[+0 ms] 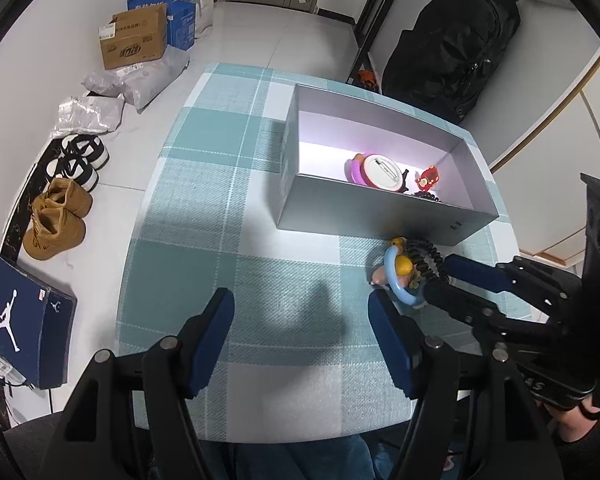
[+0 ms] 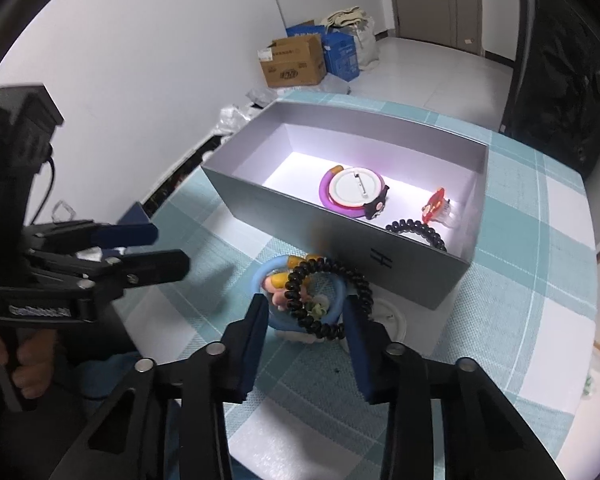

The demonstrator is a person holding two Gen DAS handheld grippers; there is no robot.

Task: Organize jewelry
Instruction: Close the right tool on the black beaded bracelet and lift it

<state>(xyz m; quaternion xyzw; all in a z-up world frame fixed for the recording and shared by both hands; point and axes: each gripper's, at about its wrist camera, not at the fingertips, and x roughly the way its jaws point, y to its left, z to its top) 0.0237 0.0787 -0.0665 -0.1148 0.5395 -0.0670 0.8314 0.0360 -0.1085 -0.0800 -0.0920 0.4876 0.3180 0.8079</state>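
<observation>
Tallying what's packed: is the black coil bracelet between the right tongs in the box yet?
Out. The black coil bracelet lies on the checked tablecloth in front of the grey box.

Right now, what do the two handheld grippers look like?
Both match: the left gripper and right gripper have black frames with silver pivot pins and flat dark-blue finger pads. White lettering marks each body, too blurred to read. A black cable hangs by the left one's boxy black top mount.

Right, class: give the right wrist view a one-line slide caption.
Right claw straddles blue ring and black coil bracelet beside the grey box.
</observation>
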